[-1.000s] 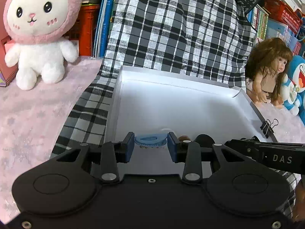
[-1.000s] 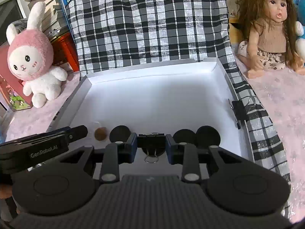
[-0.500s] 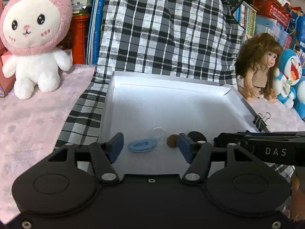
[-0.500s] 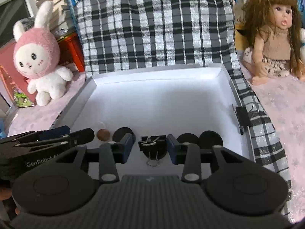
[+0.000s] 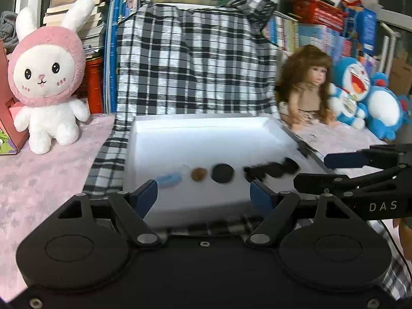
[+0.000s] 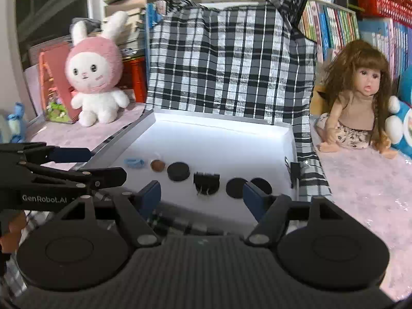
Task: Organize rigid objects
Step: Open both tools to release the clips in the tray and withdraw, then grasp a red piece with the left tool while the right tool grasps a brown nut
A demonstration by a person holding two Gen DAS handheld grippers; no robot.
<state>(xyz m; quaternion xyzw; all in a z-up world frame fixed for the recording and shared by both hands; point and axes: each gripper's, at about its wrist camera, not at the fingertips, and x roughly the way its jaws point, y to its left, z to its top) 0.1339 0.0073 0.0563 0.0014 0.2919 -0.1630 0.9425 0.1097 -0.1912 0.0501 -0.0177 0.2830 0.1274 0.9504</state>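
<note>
A white tray (image 5: pixel 200 119) (image 6: pixel 221 118) holds a row of small items along its near side: a blue piece (image 5: pixel 168 179) (image 6: pixel 134 163), a brown disc (image 5: pixel 198 174) (image 6: pixel 157 165), a black disc (image 5: pixel 222 173) (image 6: pixel 178 171), a black binder clip (image 5: pixel 260 171) (image 6: pixel 206 182) and two more black discs (image 6: pixel 236 187). My left gripper (image 5: pixel 203 193) hangs just short of the tray's near edge. Its jaws are opening and nothing is between them. My right gripper (image 6: pixel 202 193) is beside it, also with opening, empty jaws. Each gripper shows in the other's view, the right gripper (image 5: pixel 322 170) and the left gripper (image 6: pixel 105 164).
The tray lies on a black-and-white checked cloth (image 5: pixel 193 64) over a pink cover. A pink bunny plush (image 5: pixel 49 77) sits at the left, a doll (image 5: pixel 309 85) and a blue cat plush (image 5: pixel 365 95) at the right. Another binder clip (image 6: pixel 293 171) grips the tray's right rim. Books stand behind.
The left gripper let go of the blue piece and the right gripper let go of the binder clip. Both opened wide, drew back from the tray and rose a little.
</note>
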